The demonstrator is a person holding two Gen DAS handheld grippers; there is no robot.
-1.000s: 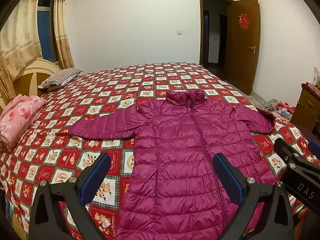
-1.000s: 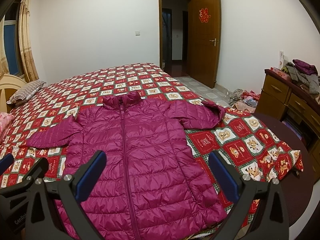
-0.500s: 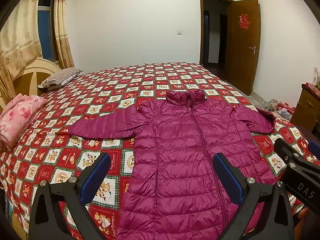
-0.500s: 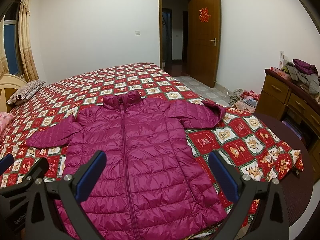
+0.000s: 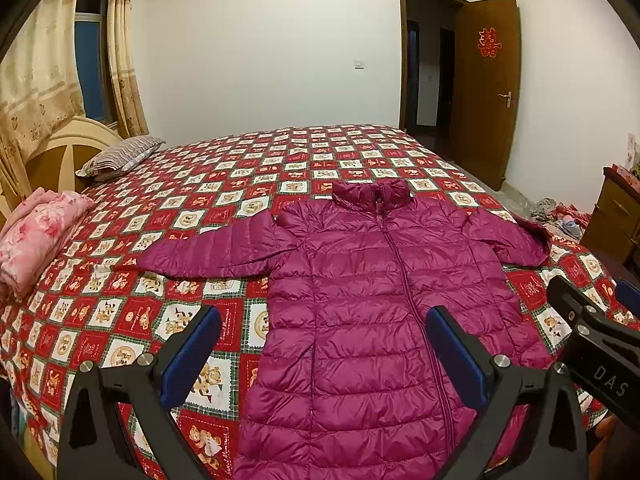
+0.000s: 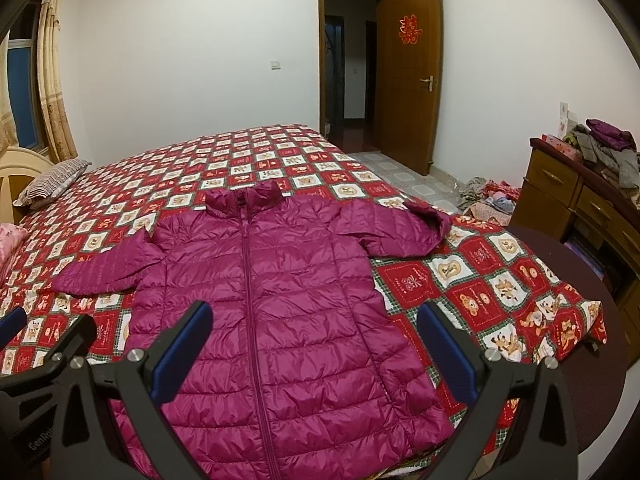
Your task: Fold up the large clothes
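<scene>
Both pairs of jaws stand wide apart, grasping nothing: the left gripper [image 5: 322, 354] and right gripper [image 6: 314, 350], black with blue pads, hover side by side above the near hem of a magenta quilted puffer jacket [image 5: 384, 300]. The jacket lies flat, front up and zipped, sleeves spread, on a bed with a red patchwork bear-print cover [image 5: 192, 208]. A folded pink floral blanket [image 5: 36, 236] and striped pillow [image 5: 120, 156] rest towards the headboard. Beyond stands an open brown wooden door [image 6: 408, 76].

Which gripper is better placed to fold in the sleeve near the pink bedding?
Probably the left gripper: open and empty, it hangs nearer that outstretched sleeve of the jacket; the right gripper faces the other half.
</scene>
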